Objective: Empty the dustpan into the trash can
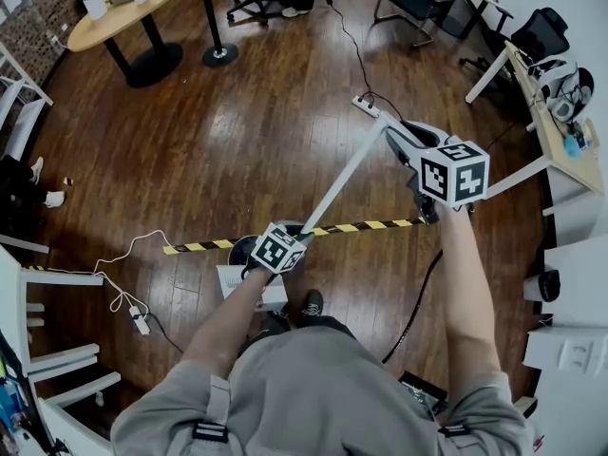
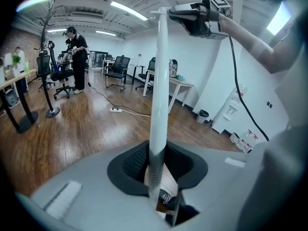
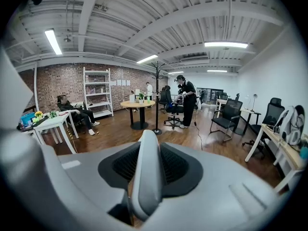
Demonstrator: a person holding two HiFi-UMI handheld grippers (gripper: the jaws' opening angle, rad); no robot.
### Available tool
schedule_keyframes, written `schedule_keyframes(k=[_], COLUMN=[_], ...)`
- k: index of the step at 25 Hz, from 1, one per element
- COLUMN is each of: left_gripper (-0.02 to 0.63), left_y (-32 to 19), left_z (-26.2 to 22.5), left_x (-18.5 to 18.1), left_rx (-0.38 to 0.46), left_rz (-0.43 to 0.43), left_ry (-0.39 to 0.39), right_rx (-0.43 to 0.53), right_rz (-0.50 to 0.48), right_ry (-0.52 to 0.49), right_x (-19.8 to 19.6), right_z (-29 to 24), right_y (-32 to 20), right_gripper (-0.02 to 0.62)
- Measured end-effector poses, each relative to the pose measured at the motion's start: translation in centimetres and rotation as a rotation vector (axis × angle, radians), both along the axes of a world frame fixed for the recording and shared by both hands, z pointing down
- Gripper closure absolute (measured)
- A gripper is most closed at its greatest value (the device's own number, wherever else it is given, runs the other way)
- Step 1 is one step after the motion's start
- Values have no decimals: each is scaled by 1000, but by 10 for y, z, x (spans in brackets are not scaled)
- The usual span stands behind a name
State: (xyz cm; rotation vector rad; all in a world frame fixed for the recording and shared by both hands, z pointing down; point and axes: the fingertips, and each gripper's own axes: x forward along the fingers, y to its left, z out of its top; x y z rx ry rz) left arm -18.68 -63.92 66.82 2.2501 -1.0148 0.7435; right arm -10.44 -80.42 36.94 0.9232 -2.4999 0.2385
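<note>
The dustpan's long white pole (image 1: 337,180) slants from upper right to lower left in the head view. My left gripper (image 1: 298,238) is shut on the pole's lower part; the pole (image 2: 159,81) rises straight up between its jaws (image 2: 156,179). My right gripper (image 1: 401,137) is shut on the grey handle (image 3: 147,170) at the pole's top end, and it also shows in the left gripper view (image 2: 197,18). A white flat piece (image 1: 237,281) and a dark round thing (image 1: 243,249) lie under the left gripper, partly hidden by my arm. I cannot tell which is pan or trash can.
A yellow-black striped tape (image 1: 370,225) crosses the wooden floor. Power strips (image 1: 366,105) (image 1: 140,319) and cables lie about. A round wooden table (image 1: 123,12) and a coat stand base (image 1: 219,55) are far left, a white desk (image 1: 560,141) at right. A person (image 2: 77,57) stands far off.
</note>
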Motion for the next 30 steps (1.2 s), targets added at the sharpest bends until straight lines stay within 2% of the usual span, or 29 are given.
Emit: schedule_keyframes(k=[7, 13, 22, 26, 30], left_gripper=[517, 514, 508, 506, 500], left_y=[12, 29, 109, 148, 184], left_z=[-15, -28, -65, -79, -84], left_x=[5, -4, 4, 24, 49], left_rx=[31, 86, 211, 262, 273], left_rz=[3, -58, 12, 64, 105], left_ry=[-6, -11, 38, 68, 110], right_rx=[60, 161, 304, 352, 358], right_rz=[-78, -153, -205, -194, -164], right_ry=[-49, -97, -105, -101, -66], right_x=[-1, -15, -22, -14, 2], right_z=[-28, -58, -119, -140, -146], right_y=[30, 78, 233, 306, 360], right_gripper=[477, 476, 472, 471, 471])
